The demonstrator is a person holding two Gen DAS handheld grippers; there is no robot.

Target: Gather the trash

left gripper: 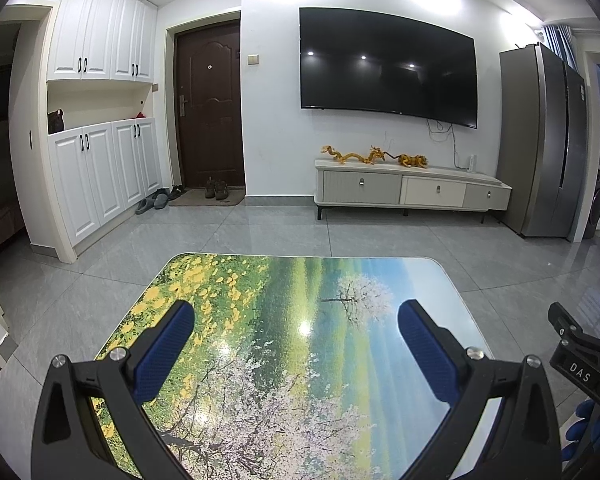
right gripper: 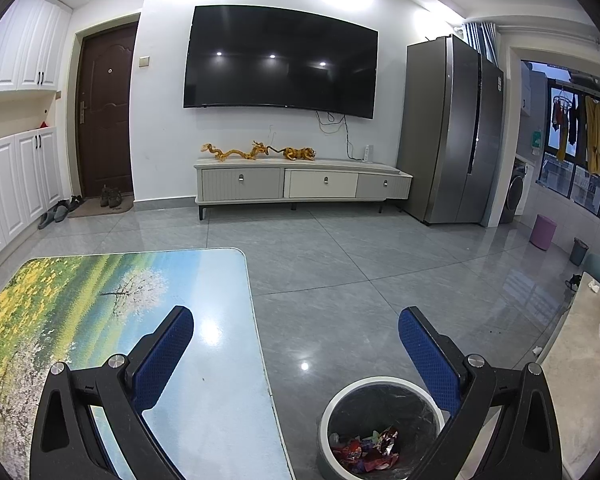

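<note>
Hovering over table (left gripper: 300,280): both grippers' jaws wide apart, empty; wrappers (right gripper: 366,450) in bin (right gripper: 340,396).

A low table (right gripper: 204,380) stands in the foreground, with a trash bin (right gripper: 380,384) on the floor just to its right. Wrappers (right gripper: 366,450) lie in the bin. Beyond the table, across open floor, a TV cabinet (right gripper: 300,184) sits against the far wall, with a television (right gripper: 280,60) mounted above it and figurines (right gripper: 260,152) on top. A refrigerator (right gripper: 452,132) stands right of the cabinet. A door (right gripper: 106,112) is left of the television, with shoes (right gripper: 110,197) before it and cupboards (left gripper: 100,120) further left.
</note>
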